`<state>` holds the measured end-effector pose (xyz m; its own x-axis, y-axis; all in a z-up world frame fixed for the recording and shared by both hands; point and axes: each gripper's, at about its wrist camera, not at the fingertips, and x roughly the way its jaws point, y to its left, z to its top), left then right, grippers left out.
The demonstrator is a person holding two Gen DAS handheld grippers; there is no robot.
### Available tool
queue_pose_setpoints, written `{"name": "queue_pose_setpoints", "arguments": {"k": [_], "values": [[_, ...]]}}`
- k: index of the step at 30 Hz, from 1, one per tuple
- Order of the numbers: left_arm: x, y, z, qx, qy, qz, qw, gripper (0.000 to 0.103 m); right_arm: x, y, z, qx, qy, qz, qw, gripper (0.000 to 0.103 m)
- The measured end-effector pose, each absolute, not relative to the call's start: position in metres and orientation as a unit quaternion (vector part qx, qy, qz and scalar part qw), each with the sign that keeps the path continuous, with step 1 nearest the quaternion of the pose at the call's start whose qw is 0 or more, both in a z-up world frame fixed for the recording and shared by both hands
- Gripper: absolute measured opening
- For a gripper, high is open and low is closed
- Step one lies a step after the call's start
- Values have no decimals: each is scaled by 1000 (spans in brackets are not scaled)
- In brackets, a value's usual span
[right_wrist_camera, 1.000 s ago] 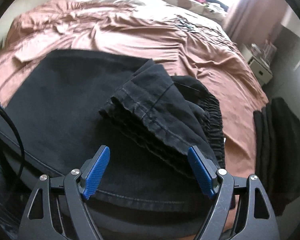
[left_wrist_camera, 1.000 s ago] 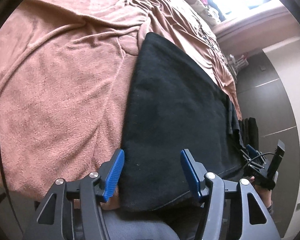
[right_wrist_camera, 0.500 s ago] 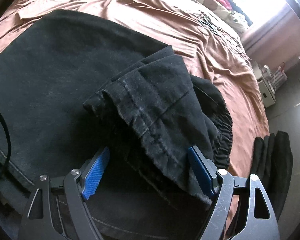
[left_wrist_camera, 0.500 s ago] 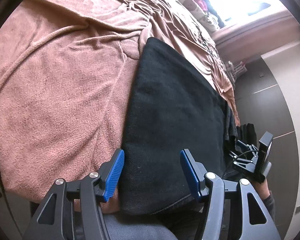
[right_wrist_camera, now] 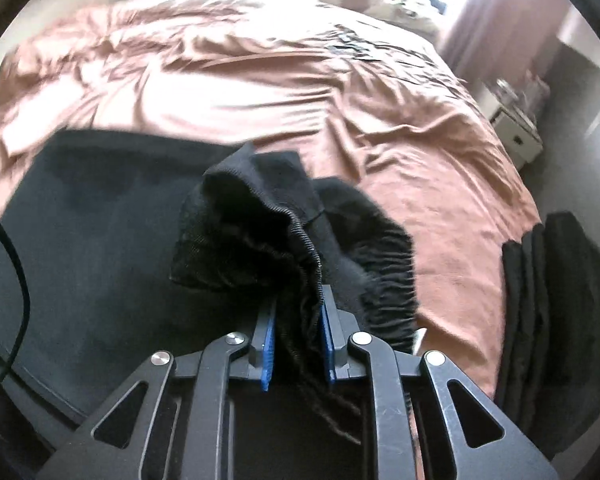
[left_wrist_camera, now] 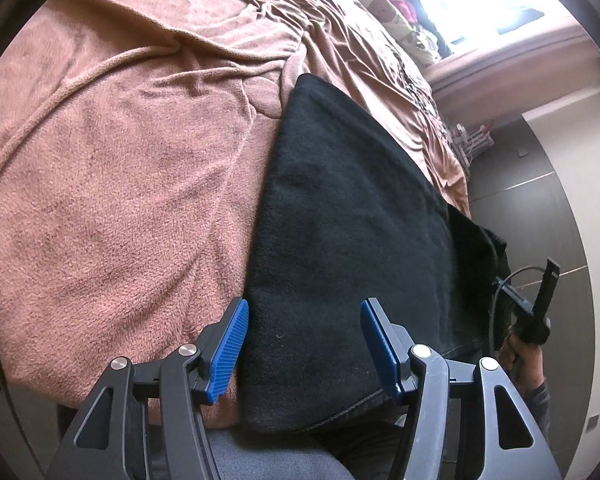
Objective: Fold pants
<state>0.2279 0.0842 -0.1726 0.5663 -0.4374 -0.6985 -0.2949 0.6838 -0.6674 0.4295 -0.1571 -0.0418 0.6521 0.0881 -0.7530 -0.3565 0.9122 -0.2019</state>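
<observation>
Black pants (left_wrist_camera: 348, 200) lie folded flat on the brown bedcover (left_wrist_camera: 120, 200). My left gripper (left_wrist_camera: 304, 344) hovers open over their near corner, its left pad at the cloth's left edge, neither pad pressing. In the right wrist view the pants (right_wrist_camera: 100, 240) spread to the left. Their bunched leg end (right_wrist_camera: 252, 220) rises above the flat part, beside the gathered waistband (right_wrist_camera: 388, 272). My right gripper (right_wrist_camera: 298, 312) is closing, and its blue pads pinch that bunch of fabric. A person's hand (left_wrist_camera: 520, 356) carries that gripper at the right of the left wrist view.
A stack of dark folded clothes (right_wrist_camera: 556, 300) lies at the bed's right edge. A white nightstand (right_wrist_camera: 516, 132) stands beyond the bed. Crumpled brown sheet (right_wrist_camera: 300, 80) covers the far bed, with piled clothes by the bright window. A black cable (right_wrist_camera: 16, 280) runs at left.
The right gripper's jaws went from wide apart to pinched on the leg-end bunch, which now stands gathered up. The right wrist view swung back toward the bed's far side. The left gripper stayed put.
</observation>
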Motion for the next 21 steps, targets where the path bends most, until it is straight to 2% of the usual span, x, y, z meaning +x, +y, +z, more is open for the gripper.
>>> {"name": "queue_pose_setpoints", "arguments": {"k": [4, 11, 21], "values": [[227, 84, -172, -395, 463, -45, 792, 61, 443, -184, -31, -119, 400, 87, 904, 20], [227, 83, -172, -394, 465, -46, 791, 61, 427, -211, -22, -60, 405, 71, 910, 48], [232, 81, -172, -389, 472, -44, 790, 61, 382, -277, -19, 108, 425, 120, 890, 50]]}}
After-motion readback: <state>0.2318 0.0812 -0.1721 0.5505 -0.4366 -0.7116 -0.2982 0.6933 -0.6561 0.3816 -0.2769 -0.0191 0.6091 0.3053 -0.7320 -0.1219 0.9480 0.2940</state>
